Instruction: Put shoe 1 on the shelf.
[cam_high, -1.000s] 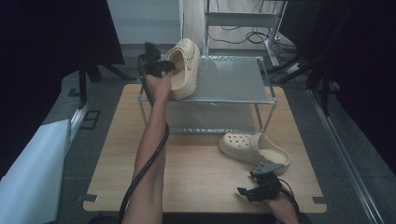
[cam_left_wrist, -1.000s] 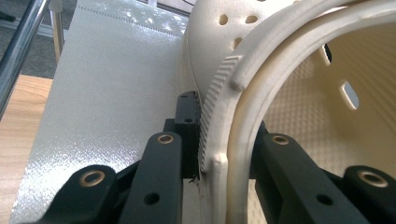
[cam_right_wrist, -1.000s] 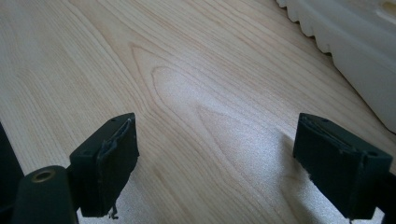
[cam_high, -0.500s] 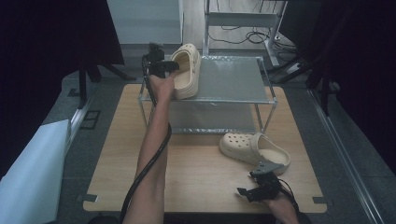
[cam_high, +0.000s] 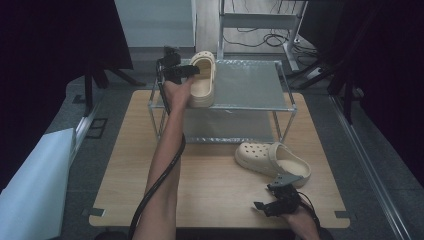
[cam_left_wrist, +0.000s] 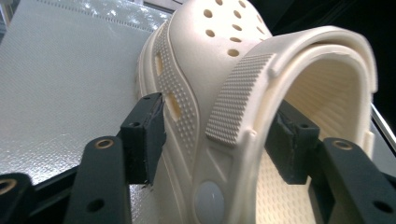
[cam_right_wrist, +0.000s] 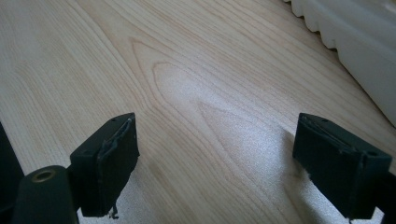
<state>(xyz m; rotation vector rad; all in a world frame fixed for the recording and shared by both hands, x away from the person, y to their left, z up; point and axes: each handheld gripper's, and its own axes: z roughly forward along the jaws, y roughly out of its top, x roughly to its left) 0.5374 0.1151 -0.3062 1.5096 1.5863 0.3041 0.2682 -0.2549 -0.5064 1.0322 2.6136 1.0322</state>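
Left gripper (cam_high: 192, 70): in the high view, on the clog (cam_high: 202, 80) at the shelf's (cam_high: 250, 82) left end; placing looked under way.
Left gripper view: jaws straddled the clog's heel wall; release seemed next.
Right gripper (cam_right_wrist: 217, 154): jaws wide, empty, beside the second clog (cam_high: 272, 161) below the shelf.

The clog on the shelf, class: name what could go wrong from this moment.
1. The left gripper straddles only the side wall of the clog, so the soft shoe may twist or slip.
2. That clog lies near the left edge of the shelf; a nudge could tip it off.
3. The trailing cable might snag.
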